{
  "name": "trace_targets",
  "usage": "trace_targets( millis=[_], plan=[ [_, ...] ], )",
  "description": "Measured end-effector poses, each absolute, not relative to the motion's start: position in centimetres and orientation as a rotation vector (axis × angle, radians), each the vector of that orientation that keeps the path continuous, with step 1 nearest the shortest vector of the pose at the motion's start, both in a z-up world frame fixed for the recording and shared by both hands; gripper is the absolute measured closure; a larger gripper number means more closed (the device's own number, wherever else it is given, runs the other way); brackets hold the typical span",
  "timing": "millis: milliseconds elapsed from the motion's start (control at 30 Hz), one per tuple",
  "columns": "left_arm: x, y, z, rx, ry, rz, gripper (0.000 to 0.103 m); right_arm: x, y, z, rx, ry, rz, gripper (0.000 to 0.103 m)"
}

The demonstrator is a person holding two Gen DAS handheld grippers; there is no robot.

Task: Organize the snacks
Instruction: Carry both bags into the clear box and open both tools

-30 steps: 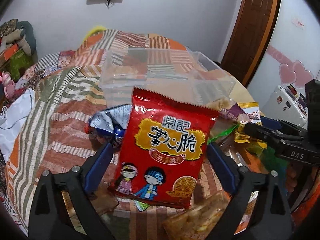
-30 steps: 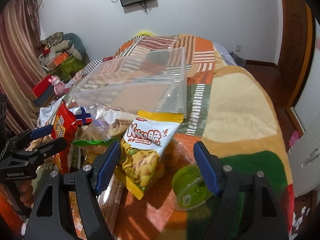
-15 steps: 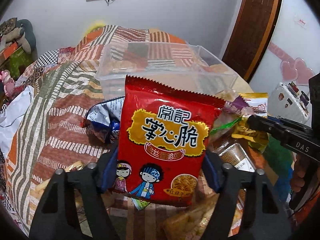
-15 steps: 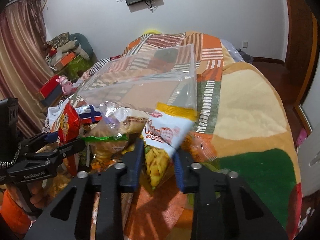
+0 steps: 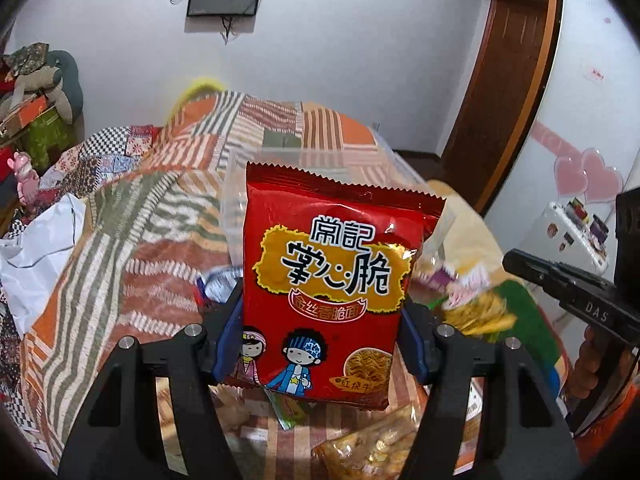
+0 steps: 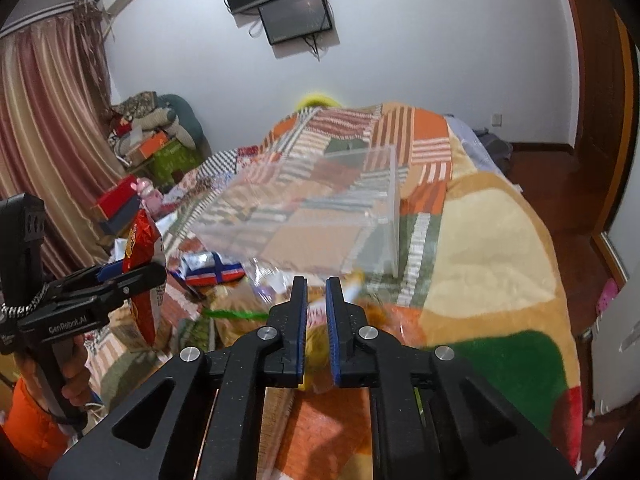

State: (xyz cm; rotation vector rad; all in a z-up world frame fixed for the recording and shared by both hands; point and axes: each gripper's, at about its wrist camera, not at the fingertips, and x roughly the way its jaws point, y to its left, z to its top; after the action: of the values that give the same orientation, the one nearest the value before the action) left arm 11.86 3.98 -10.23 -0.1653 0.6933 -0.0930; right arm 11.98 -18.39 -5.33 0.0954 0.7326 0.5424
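The left gripper (image 5: 320, 320) is seen with its jaws closing, and the red snack packet (image 5: 336, 272) is clamped between the blue pads (image 5: 226, 336); the packet is held upright by its lower half, clear of the quilt (image 5: 120, 264), with its printed front turned towards the camera; in the right wrist view the same packet is seen edge-on at 9 o'clock. The clear plastic box (image 6: 320, 208) is set on the quilt behind the packet, at 12 o'clock from both grippers; no snack can be made out inside it. The right gripper (image 6: 316, 284) is clenched, its pads drawn almost together; a yellow-and-white snack packet (image 6: 316, 384), blurred, is pinched between them and hangs below the fingers. A blue-and-white packet (image 6: 212, 268) is left lying on the quilt at 10 o'clock from the right gripper, among other loose snacks (image 5: 376, 452) heaped between the grippers and the box; these are too blurred to be told apart. A hand (image 6: 76, 376) is seen wrapped round the left gripper's handle at 8 o'clock in the right wrist view.
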Motion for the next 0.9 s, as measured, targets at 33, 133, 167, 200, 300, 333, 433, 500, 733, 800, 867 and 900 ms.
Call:
trace_targets(
  millis=[33, 133, 167, 200, 300, 333, 433, 500, 733, 800, 867, 900],
  plan=[
    [11.9, 4.1, -9.9, -0.165, 0.685, -0.086, 0.038, 12.0, -18.3, -5.2, 0.091, 0.726, 0.541, 0.095],
    [12.1, 4.2, -9.2, -0.166, 0.675, -0.070, 0.038, 12.4, -18.2, -5.5, 0.075, 0.746, 0.529, 0.095],
    [12.0, 4.3, -9.2, -0.171, 0.674, -0.070, 0.038, 12.6, -18.3, -5.8, 0.083, 0.762, 0.524, 0.094],
    [11.9, 4.3, -9.2, -0.177, 0.675, -0.072, 0.038, 12.7, -18.4, -6.3, 0.092, 0.783, 0.512, 0.086],
    [11.6, 4.4, -9.5, -0.178, 0.683, -0.071, 0.037, 13.0, -18.4, -7.7, 0.094, 0.828, 0.489, 0.051],
    [11.6, 4.4, -9.6, -0.177, 0.687, -0.070, 0.037, 13.0, -18.3, -8.1, 0.096, 0.833, 0.487, 0.051],
    [11.4, 4.4, -10.2, -0.176, 0.701, -0.069, 0.037, 13.5, -18.0, -9.2, 0.102, 0.868, 0.512, 0.052],
    [11.3, 4.5, -10.5, -0.174, 0.708, -0.066, 0.037, 13.9, -17.5, -9.8, 0.108, 0.883, 0.533, 0.060],
    [11.5, 4.8, -10.7, -0.171, 0.710, -0.054, 0.038, 14.3, -17.5, -10.4, 0.153, 0.896, 0.563, 0.087],
    [11.8, 4.9, -10.3, -0.167, 0.702, -0.051, 0.037, 14.0, -18.0, -9.9, 0.168, 0.882, 0.572, 0.087],
    [12.0, 5.0, -9.8, -0.163, 0.690, -0.045, 0.037, 13.5, -18.3, -9.2, 0.161, 0.858, 0.575, 0.087],
    [12.3, 5.1, -9.5, -0.164, 0.684, -0.043, 0.037, 13.4, -18.4, -8.8, 0.161, 0.847, 0.577, 0.088]
  ],
)
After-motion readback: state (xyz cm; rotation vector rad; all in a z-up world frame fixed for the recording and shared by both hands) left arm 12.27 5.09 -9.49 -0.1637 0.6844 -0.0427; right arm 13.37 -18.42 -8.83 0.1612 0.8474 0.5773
